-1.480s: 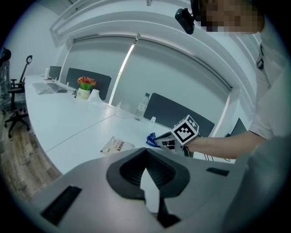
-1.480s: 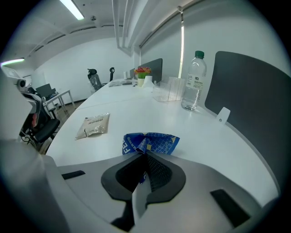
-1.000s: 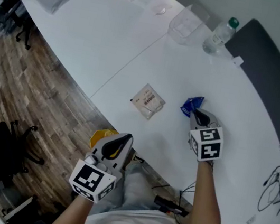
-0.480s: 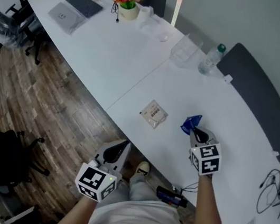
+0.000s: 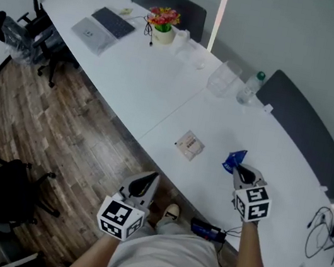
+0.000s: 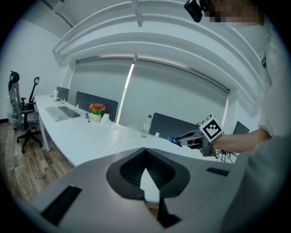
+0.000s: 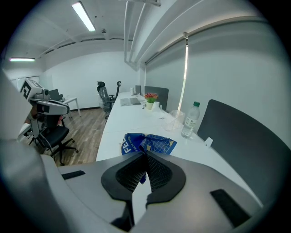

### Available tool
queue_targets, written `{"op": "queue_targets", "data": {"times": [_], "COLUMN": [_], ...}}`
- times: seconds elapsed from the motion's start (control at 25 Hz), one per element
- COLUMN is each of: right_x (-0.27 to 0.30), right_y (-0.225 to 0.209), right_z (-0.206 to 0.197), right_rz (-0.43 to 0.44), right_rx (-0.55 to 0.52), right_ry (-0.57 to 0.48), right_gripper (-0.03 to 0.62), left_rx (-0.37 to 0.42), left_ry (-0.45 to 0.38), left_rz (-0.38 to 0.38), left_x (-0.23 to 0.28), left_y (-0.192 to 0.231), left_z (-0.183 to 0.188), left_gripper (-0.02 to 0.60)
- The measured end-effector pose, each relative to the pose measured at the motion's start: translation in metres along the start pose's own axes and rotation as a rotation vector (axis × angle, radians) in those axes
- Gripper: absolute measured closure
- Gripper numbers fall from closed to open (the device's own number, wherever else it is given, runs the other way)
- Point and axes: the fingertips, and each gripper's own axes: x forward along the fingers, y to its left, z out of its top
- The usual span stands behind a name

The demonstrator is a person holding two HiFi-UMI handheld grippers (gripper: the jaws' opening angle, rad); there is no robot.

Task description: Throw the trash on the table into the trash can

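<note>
Right gripper: jaws clamped on a blue wrapper, pinched near one edge, with most of it fanning out past the tips. In the head view the wrapper sits over the white table, lifted clear of it as far as we can judge. Left gripper: jaws together, nothing between them, held off the table's near edge above the wood floor.

Step in hand, as we read it: carrying the wrapper to the trash can. No view shows the can, so we locate it first. We keep the clamp closed throughout and open only with the tips low over the can's mouth, since film this light could drift or cling to a pad.

A small square packet also lies flat on the table, near the wrapper and toward the left gripper. The free left gripper could take it. Lying flat, it likely needs a raised edge or a slide to the table's rim.

Materials:
- Wrapper: thin, crinkled, glossy film; blue with white lettering and a grid pattern; holds no shape.
- Packet: pale with brownish print; paper or film, we cannot tell.
- Pads: dark, cross-hatched.
- Table: smooth and white, with a long curved edge.
</note>
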Motion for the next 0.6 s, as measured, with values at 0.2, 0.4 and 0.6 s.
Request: {"op": "queue_targets", "data": {"times": [0.2,0.4,0.6], "right_x": [-0.006,-0.006,0.006], "right_y": [0.020,0.048,0.094], "right_z": [0.014,0.033,0.052], "right_rz": [0.015,0.051,0.135], "right_rx": [-0.022,-0.060,-0.105], "right_ry": [-0.021,-0.047,-0.070], "right_gripper": [0.563,0.563,0.562], "left_rx": [-0.006,-0.006,-0.009], "left_ry": [-0.034,-0.059,-0.081], "left_rz": [0.023,0.056,0.126], "left_x": [-0.018,-0.042,-0.080], "left_y": [0.010,0.021,0.040], "left_z": [0.006,0.010,0.011], "left_gripper": [0.580,0.580,0.581]}}
